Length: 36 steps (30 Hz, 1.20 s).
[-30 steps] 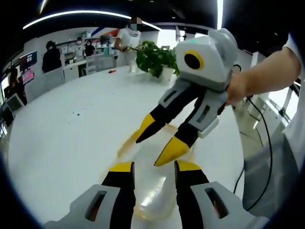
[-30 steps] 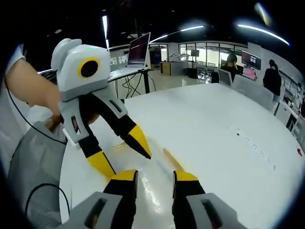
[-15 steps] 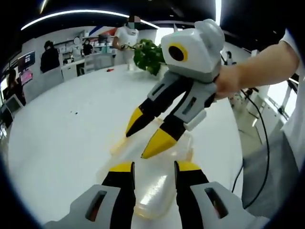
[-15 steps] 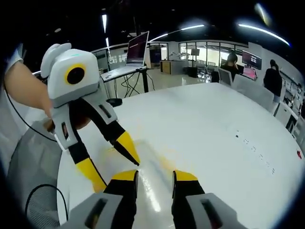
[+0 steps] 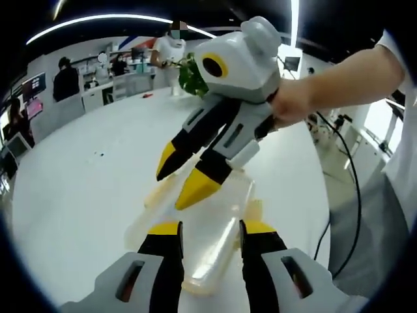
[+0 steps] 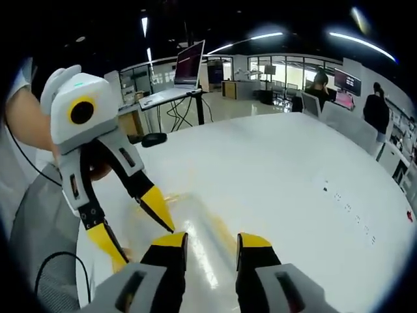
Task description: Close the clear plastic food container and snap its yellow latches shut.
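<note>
You are holding both tools over a clear plastic food container [image 5: 208,228] lying on a white table [image 5: 85,195]. In the left gripper view, your left tool [image 5: 208,231], jaws parted and grasping nothing, is reaching over the container's near end, while your right tool [image 5: 179,176], also spread and gripping nothing, is angling down over its far end. A yellow latch [image 5: 253,208] is sticking out at the container's side, so judging by that, the latches are not yet snapped. Whether the lid is fully seated cannot be told.
</note>
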Each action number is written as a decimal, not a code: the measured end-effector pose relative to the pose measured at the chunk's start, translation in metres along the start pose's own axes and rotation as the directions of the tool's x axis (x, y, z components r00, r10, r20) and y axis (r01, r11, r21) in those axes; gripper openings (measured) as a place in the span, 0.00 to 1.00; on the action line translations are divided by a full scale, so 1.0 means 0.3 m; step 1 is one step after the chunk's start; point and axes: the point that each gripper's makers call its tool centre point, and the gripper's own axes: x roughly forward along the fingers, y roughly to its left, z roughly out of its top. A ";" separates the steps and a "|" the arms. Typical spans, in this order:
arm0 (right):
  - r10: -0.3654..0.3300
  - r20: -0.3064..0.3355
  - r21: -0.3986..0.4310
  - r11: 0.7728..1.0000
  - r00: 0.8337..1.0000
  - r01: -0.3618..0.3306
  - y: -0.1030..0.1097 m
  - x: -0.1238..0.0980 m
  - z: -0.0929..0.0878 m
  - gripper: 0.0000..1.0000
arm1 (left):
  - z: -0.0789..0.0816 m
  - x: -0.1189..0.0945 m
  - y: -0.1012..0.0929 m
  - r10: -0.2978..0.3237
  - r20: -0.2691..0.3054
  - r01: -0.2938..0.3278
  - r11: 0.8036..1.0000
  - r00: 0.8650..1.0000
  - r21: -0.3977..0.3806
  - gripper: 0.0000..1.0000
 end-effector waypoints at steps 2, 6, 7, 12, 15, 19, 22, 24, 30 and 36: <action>0.001 -0.007 -0.006 1.000 1.000 -0.002 -0.002 0.001 -0.002 0.28 | -0.002 0.000 -0.003 0.001 -0.001 -0.001 1.000 1.000 0.001 0.33; 0.005 -0.015 -0.007 1.000 1.000 -0.005 -0.007 0.005 -0.009 0.29 | -0.006 -0.002 -0.014 -0.001 0.002 0.001 1.000 1.000 -0.001 0.34; 0.006 -0.017 -0.007 1.000 1.000 -0.006 -0.008 0.006 -0.011 0.29 | -0.007 -0.001 -0.016 -0.001 0.001 0.001 1.000 1.000 0.001 0.34; 0.019 -0.027 -0.013 1.000 0.999 -0.019 -0.005 0.013 -0.020 0.30 | -0.021 0.005 -0.039 -0.006 -0.010 0.007 0.999 1.000 0.039 0.37; 0.027 -0.024 -0.001 1.000 0.999 -0.027 -0.009 0.015 -0.018 0.32 | -0.024 0.005 -0.048 -0.014 -0.015 0.015 0.997 1.000 0.074 0.39; 0.040 -0.036 -0.013 0.999 0.999 -0.041 -0.007 0.018 -0.014 0.34 | -0.026 0.006 -0.053 -0.011 -0.027 0.014 0.994 1.000 0.112 0.40; 0.062 -0.045 -0.011 0.998 0.997 -0.062 -0.003 0.024 -0.015 0.36 | -0.030 0.010 -0.059 -0.003 -0.036 0.008 0.990 0.999 0.138 0.42; 0.070 -0.050 -0.017 0.997 0.996 -0.071 -0.003 0.026 -0.015 0.36 | -0.033 0.012 -0.060 0.009 -0.042 -0.002 0.988 0.999 0.157 0.43; 0.106 -0.060 -0.011 0.994 0.993 -0.106 0.007 0.027 -0.016 0.33 | -0.045 0.018 -0.071 0.017 -0.068 -0.001 0.971 0.998 0.238 0.46; 0.121 -0.054 0.022 0.993 0.991 -0.120 0.004 0.030 -0.017 0.34 | -0.055 0.020 -0.071 0.036 -0.076 -0.012 0.958 0.996 0.287 0.46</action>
